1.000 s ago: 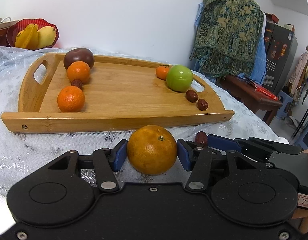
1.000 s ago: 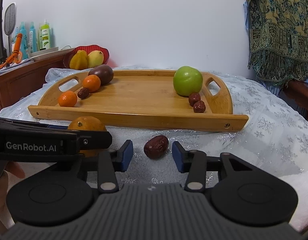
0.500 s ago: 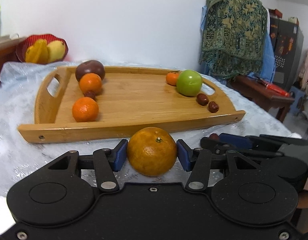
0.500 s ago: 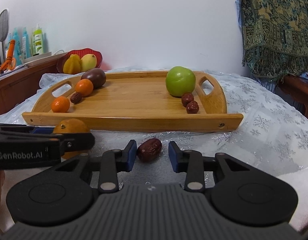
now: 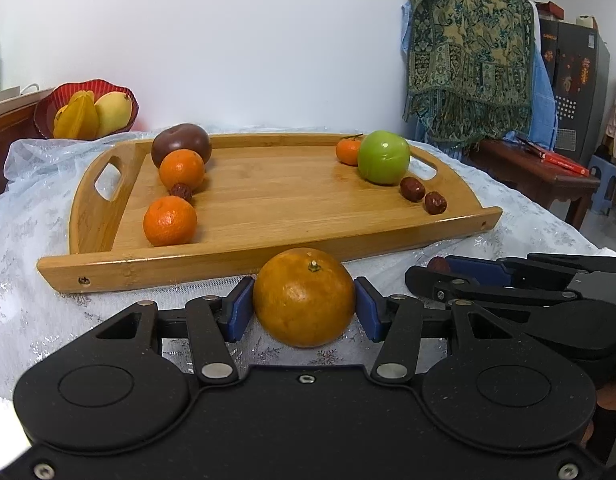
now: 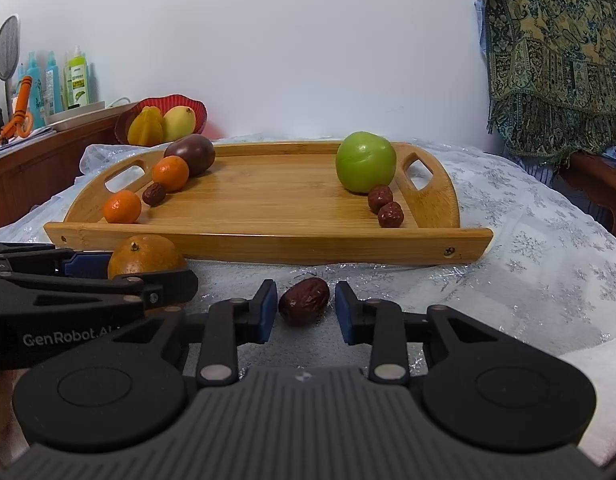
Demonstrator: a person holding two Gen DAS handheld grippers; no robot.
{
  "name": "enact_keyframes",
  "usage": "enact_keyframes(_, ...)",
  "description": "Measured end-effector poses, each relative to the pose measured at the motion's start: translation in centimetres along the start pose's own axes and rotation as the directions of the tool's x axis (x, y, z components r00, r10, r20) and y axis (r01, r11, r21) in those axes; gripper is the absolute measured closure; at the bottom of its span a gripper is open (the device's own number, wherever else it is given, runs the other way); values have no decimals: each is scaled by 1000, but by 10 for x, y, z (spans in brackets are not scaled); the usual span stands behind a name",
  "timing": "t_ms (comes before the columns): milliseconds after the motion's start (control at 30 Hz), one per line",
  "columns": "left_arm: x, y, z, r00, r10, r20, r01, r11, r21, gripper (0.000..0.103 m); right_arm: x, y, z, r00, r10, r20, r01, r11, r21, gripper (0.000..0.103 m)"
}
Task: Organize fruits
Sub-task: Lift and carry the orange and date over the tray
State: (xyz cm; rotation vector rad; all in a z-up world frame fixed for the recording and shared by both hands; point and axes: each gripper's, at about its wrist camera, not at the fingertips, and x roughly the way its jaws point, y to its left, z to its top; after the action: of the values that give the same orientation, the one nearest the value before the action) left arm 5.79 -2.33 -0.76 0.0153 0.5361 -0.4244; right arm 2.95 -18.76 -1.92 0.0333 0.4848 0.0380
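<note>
Both our claws sit before the tray [image 6: 268,246]: left gripper [image 5: 304,309] pads touch the orange [image 5: 304,298], while right gripper [image 6: 306,307] stands narrowly open around the date [image 6: 304,306], gaps visible; at 9 o'clock the orange is half hidden

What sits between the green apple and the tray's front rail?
Two red dates in a row, between the green apple and the front rail, per the right wrist view.

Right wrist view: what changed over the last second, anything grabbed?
The right hand-held gripper narrowed around the loose red date, small gaps remain, so not grasped yet. The left hand-held gripper still brackets the big orange; contact unclear. Fruit on the wooden tray is unchanged.
</note>
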Motion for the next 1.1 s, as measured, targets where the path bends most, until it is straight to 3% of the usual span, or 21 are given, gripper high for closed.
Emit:
enact_keyframes(733, 2, 1, 0, 1000, 3, 3, -3, 1000, 0, 53, 1, 0, 1, 1000, -1, 2, 1, 1000, 11, 72)
enact_keyframes(1100, -6, 0, 0, 1000, 6, 21, -6, 1000, 7, 54, -5, -1, 3, 998, 23, 50, -24, 999, 37, 72)
